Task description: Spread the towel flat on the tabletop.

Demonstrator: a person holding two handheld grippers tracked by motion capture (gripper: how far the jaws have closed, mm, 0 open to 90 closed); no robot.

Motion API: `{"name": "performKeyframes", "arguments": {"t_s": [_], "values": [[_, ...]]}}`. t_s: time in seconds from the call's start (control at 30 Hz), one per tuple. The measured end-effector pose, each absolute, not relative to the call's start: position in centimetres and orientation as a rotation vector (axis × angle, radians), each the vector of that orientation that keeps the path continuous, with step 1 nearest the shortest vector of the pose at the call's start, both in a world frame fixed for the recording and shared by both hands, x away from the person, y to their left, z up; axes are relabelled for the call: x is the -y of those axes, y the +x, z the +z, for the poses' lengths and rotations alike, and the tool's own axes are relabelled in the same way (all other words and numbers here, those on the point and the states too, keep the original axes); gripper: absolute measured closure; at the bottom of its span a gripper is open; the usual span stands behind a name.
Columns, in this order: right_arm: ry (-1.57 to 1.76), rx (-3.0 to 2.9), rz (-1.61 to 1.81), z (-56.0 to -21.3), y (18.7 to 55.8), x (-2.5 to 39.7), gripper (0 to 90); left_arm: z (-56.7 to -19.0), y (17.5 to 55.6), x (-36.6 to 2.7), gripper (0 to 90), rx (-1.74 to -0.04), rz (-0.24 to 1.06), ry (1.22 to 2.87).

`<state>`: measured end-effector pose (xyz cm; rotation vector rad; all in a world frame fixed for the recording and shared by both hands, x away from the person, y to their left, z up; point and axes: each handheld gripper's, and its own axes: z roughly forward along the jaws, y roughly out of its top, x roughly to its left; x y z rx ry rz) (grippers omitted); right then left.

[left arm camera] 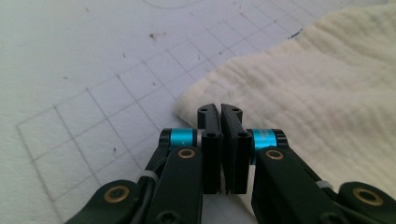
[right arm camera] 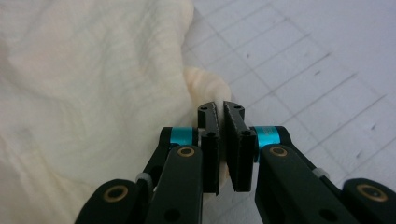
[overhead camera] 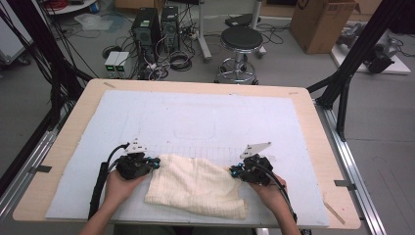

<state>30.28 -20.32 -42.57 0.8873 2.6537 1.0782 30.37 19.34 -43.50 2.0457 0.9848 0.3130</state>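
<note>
A cream waffle-weave cloth (overhead camera: pixel 195 183) lies rumpled on the white mat near the table's front edge. My left gripper (overhead camera: pixel 155 163) is at the cloth's far left corner. In the left gripper view its jaws are pressed together over the edge of that corner (left arm camera: pixel 187 100), with the cloth (left arm camera: pixel 317 84) spreading away to the right. My right gripper (overhead camera: pixel 234 170) is at the far right corner. There the jaws pinch a bunched fold (right arm camera: pixel 205 84) of the cloth (right arm camera: pixel 93 93), and a sliver of fabric shows between them.
The white mat (overhead camera: pixel 195 112), printed with a faint grid (left arm camera: pixel 93 93), covers most of the wooden table (overhead camera: pixel 73 127). Beyond the far edge, a black stool (overhead camera: pixel 241 39), computer towers (overhead camera: pixel 147 27) and a cardboard box (overhead camera: pixel 320 22) stand on the floor.
</note>
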Motion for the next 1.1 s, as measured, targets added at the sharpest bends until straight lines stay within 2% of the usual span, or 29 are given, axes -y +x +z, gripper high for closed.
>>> {"name": "performKeyframes", "arguments": {"t_s": [0.33, 0.5, 0.53, 0.57, 0.6, 0.67, 0.77, 1.1], "values": [[0.871, -2.520, 1.121, -39.3, 32.9, 20.4, 85.8, -41.3, 32.8, -20.2, 87.0, -1.049, 0.383, 1.921], [0.925, -2.425, 1.124, -37.6, 37.4, 20.5, 85.5, -38.2, 38.1, -19.4, 87.1, -1.082, 0.502, 1.842], [0.945, -2.383, 1.100, -37.0, 38.8, 20.6, 79.9, -37.5, 39.6, -19.0, 86.5, -1.078, 0.537, 1.839], [0.977, -2.316, 1.075, -36.6, 40.5, 20.7, 65.7, -37.1, 40.6, -18.7, 82.9, -1.100, 0.554, 1.826], [1.036, -2.284, 1.070, -36.5, 41.6, 21.0, 61.0, -36.8, 41.3, -18.6, 73.8, -1.111, 0.529, 1.808], [1.092, -2.277, 1.114, -36.6, 42.7, 21.6, 60.4, -36.9, 41.7, -18.5, 71.0, -1.091, 0.516, 1.806], [1.136, -2.308, 1.130, -37.6, 43.0, 21.8, 57.5, -37.6, 41.6, -18.5, 68.0, -1.081, 0.498, 1.877], [1.030, -2.419, 1.138, -38.1, 39.6, 20.9, 54.2, -39.0, 37.8, -20.0, 65.2, -1.004, 0.450, 1.869]]}}
